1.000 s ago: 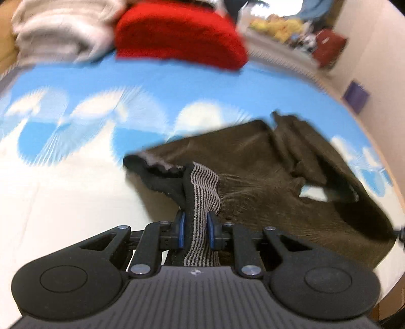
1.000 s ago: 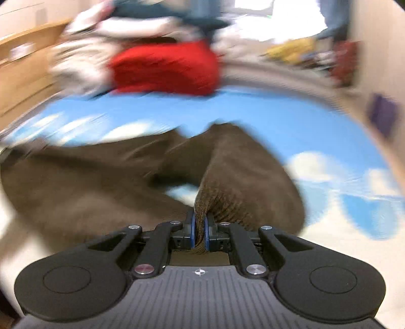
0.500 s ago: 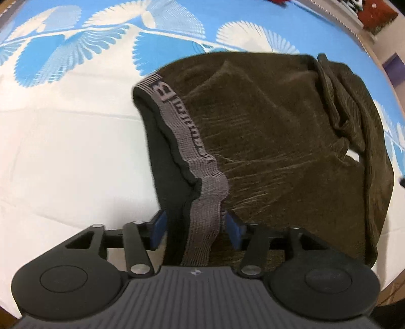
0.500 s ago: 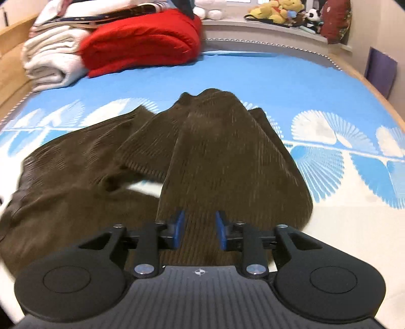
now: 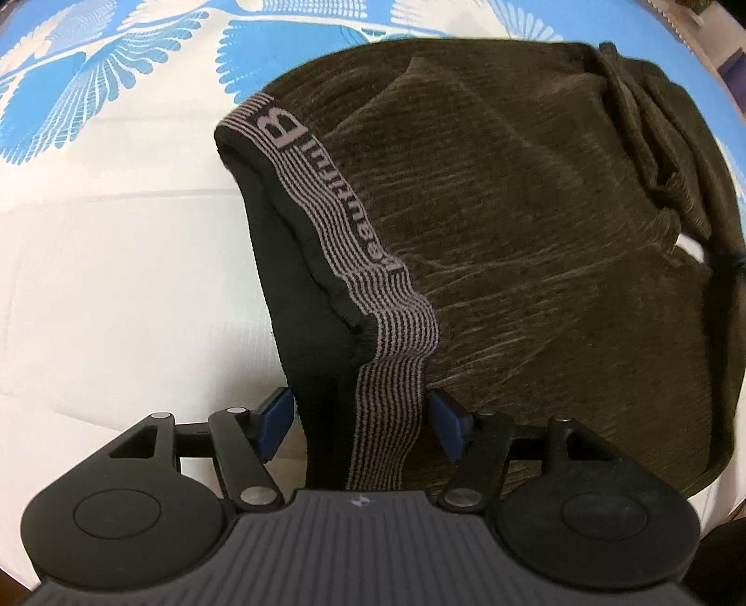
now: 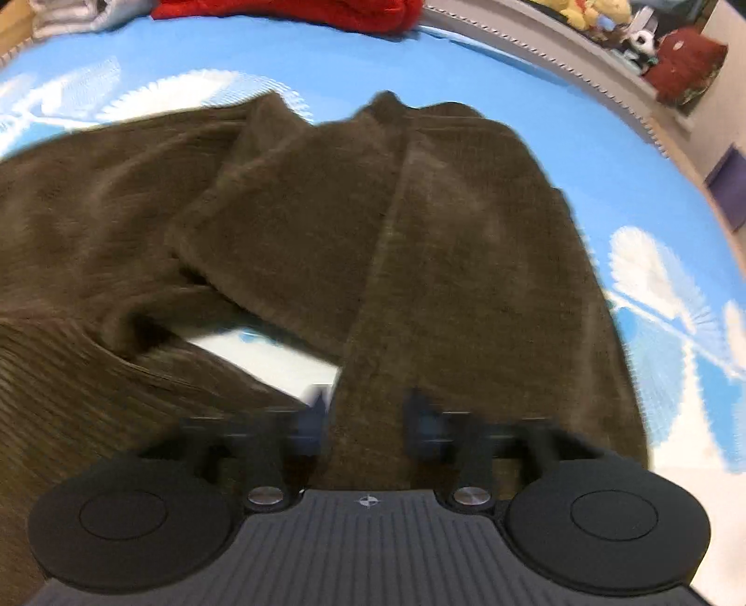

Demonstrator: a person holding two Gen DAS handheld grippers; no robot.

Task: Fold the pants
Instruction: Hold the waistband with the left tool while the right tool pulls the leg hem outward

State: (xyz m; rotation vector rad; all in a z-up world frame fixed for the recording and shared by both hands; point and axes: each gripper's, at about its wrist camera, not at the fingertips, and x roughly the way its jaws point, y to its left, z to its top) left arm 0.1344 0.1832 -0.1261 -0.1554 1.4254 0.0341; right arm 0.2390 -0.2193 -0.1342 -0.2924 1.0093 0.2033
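Note:
Dark brown corduroy pants (image 5: 513, 223) lie bunched on the bed. Their striped grey waistband (image 5: 326, 223) with lettering runs from the far left down between my left fingers. My left gripper (image 5: 359, 419) is open, its blue pads on either side of the waistband and apart from it. In the right wrist view the pants (image 6: 289, 223) spread across the bed, with one leg (image 6: 466, 289) running down between my fingers. My right gripper (image 6: 366, 419) is open around that leg; the view is blurred.
The bed sheet (image 5: 116, 233) is white with blue fan patterns (image 6: 652, 163). A red blanket (image 6: 289, 11) and pale folded linen (image 6: 70, 14) lie at the bed's far end. Soft toys (image 6: 662, 51) stand on a ledge at far right.
Both grippers were shut on the pants one second ago; both have opened and let go. The pants have dropped flat onto the bed, and the left jaws have widened further.

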